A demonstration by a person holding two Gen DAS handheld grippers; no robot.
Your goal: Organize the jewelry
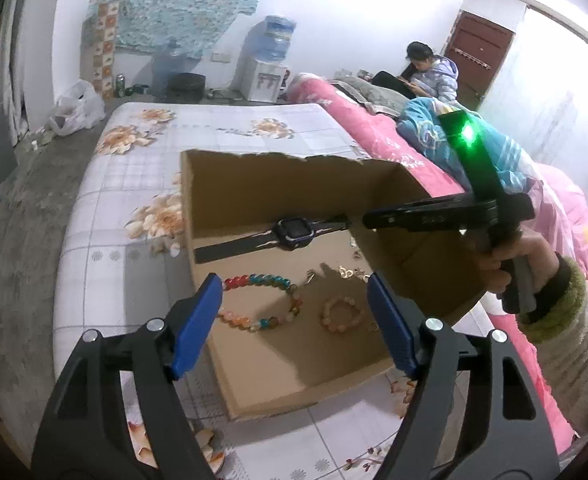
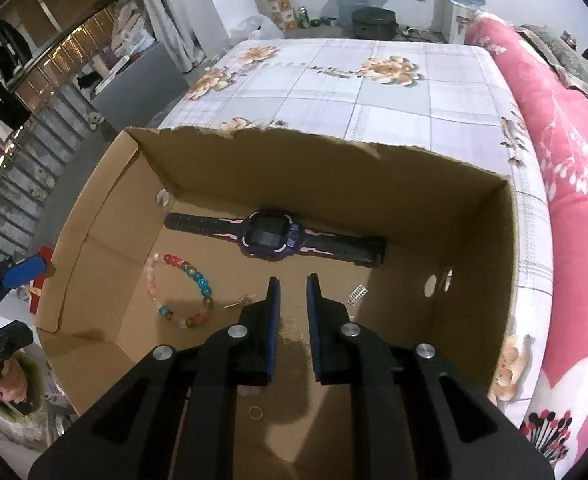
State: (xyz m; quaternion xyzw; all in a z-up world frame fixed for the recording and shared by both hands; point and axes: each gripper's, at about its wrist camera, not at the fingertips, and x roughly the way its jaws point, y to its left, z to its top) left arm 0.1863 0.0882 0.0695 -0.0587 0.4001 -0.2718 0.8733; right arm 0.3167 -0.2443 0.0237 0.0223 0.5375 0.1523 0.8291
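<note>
Watch (image 2: pixel 272 238) lies behind the bead bracelet (image 2: pixel 182 292), both in the box (image 2: pixel 473 248).

No readable text anywhere in your two views.
You'll find no legible word, number or brand: the watch (image 2: pixel 272 236) screen in the cardboard box (image 2: pixel 473 240) is dark, and the green can (image 1: pixel 120 85) by the far wall is too small to read.

A lived-in home bedroom, a bed (image 1: pixel 198 152) under a flowered checked sheet, a pink quilt (image 2: pixel 553 128) heaped alongside, a water dispenser (image 1: pixel 266 68) against the wall, a person (image 1: pixel 425 72) seated beyond, a brown door (image 1: pixel 481 52).
</note>
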